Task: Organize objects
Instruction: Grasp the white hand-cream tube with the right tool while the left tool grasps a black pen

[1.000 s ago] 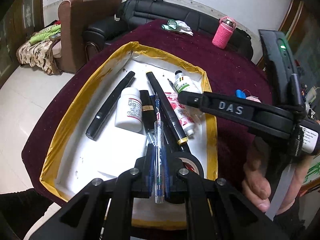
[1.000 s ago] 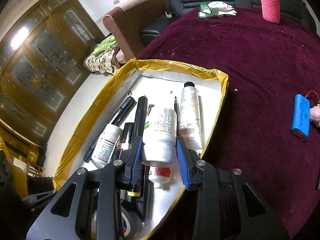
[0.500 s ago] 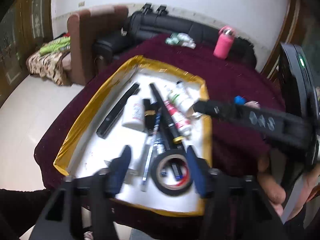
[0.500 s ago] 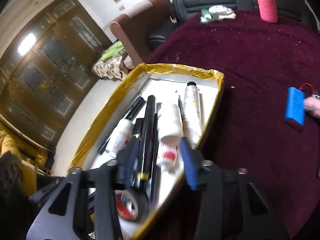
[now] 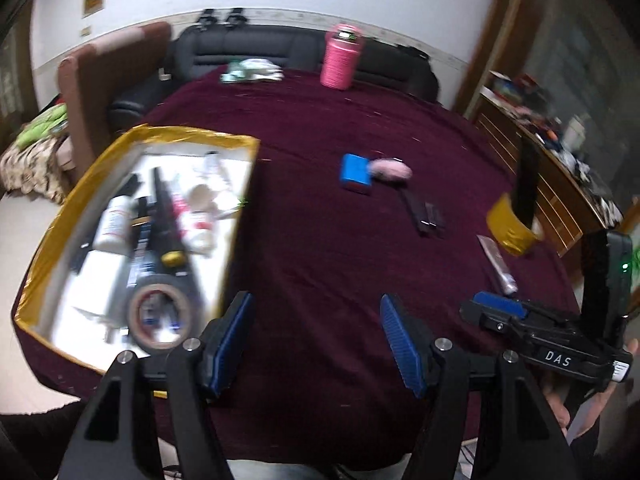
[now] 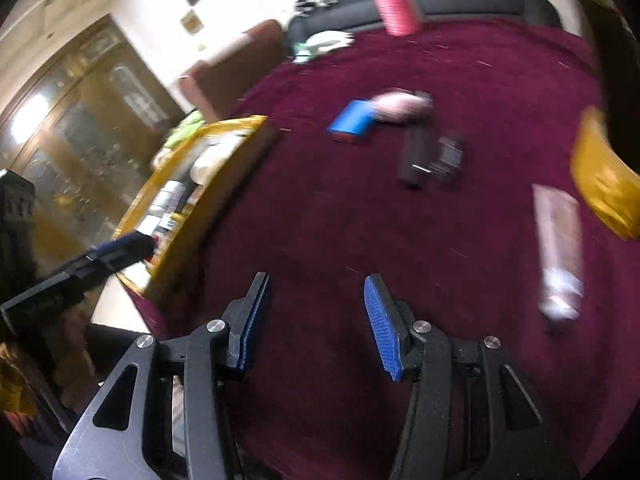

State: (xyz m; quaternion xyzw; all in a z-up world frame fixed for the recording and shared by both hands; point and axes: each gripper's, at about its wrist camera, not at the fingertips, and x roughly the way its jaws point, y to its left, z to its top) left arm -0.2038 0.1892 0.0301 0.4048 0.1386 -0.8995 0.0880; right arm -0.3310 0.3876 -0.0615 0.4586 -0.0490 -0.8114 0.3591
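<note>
While both tools hang over maroon surface (image 5: 320, 240), left tool (image 5: 316, 340) and right tool (image 6: 316, 320) gape wide, jaws just opened, nothing between. Left view alone: tape roll (image 5: 160, 316) and bottles inside gold-rimmed box (image 5: 236, 216), 10 o'clock. Blue pack (image 5: 356, 172) at 12, silver tube (image 6: 560, 248) at 2, pink bottle (image 5: 340, 60) farthest.

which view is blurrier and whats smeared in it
Right wrist view is blurrier: the pale squeeze tube, yellow tape roll and yellow-rimmed white box streak badly. Left wrist view is sharper; only that box's contents smear. Fisheye bends both.
</note>
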